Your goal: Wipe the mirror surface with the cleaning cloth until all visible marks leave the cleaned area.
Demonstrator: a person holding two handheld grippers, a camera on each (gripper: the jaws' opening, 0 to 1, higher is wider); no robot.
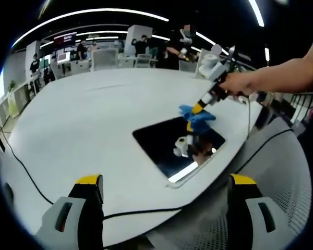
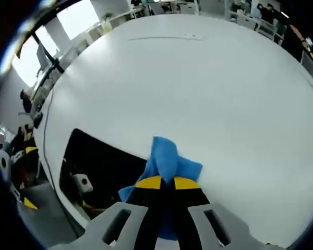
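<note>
A dark rectangular mirror [image 1: 172, 143] lies flat on the white table [image 1: 94, 120], near its right edge. In the left gripper view a person's hand holds my right gripper [image 1: 197, 109], which is shut on a blue cleaning cloth [image 1: 197, 114] pressed at the mirror's far edge. My left gripper [image 1: 164, 182] stands open, well back from the mirror, with nothing between its fingers. In the right gripper view the blue cloth [image 2: 169, 161] bunches out past the closed yellow tips of my right gripper [image 2: 167, 182], with the mirror [image 2: 99, 166] to the left of it.
A black cable [image 1: 26, 172] runs along the table's near left edge. Another cable [image 1: 261, 143] trails off the right side by the mirror. Chairs, desks and people stand at the far end of the room beyond the table.
</note>
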